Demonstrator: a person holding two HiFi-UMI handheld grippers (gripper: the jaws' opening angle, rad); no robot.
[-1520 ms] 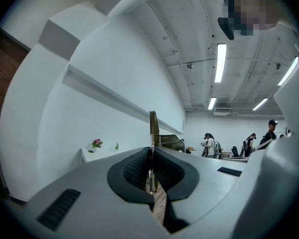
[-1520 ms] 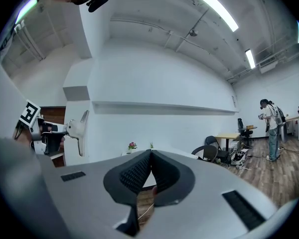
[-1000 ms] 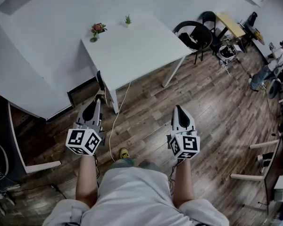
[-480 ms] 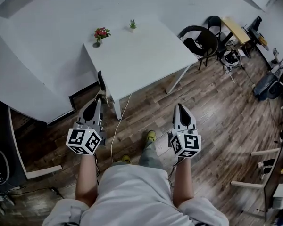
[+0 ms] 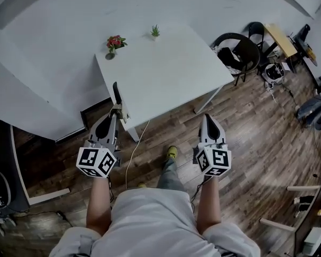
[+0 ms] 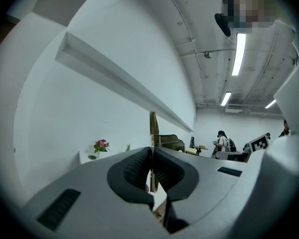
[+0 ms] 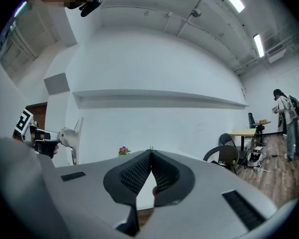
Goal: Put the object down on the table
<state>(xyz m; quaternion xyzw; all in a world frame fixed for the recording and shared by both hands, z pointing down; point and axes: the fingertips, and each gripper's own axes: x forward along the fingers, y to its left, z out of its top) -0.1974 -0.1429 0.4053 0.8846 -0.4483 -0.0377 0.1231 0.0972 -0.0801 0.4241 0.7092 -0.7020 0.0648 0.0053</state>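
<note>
A thin flat tool (image 5: 116, 92) with a dark far end and a pale metal middle stands edge-on in my left gripper (image 5: 114, 113), which is shut on it. In the left gripper view the tool (image 6: 153, 126) rises upright from between the pads (image 6: 139, 171). Its far end reaches over the near left corner of the white table (image 5: 166, 63). In the right gripper view the tool (image 7: 72, 136) shows at the left. My right gripper (image 5: 205, 118) is shut with nothing in it, just short of the table's near edge.
A vase of red flowers (image 5: 114, 43) and a small green plant (image 5: 155, 31) stand at the table's far side. A black chair (image 5: 238, 50) and a yellow table (image 5: 286, 39) are to the right. A white cable (image 5: 132, 154) trails across the wooden floor.
Both grippers have moved forward towards the table, which now lies closer to their tips. The person's foot has stepped ahead. The left gripper's hold on the tool is unchanged.
</note>
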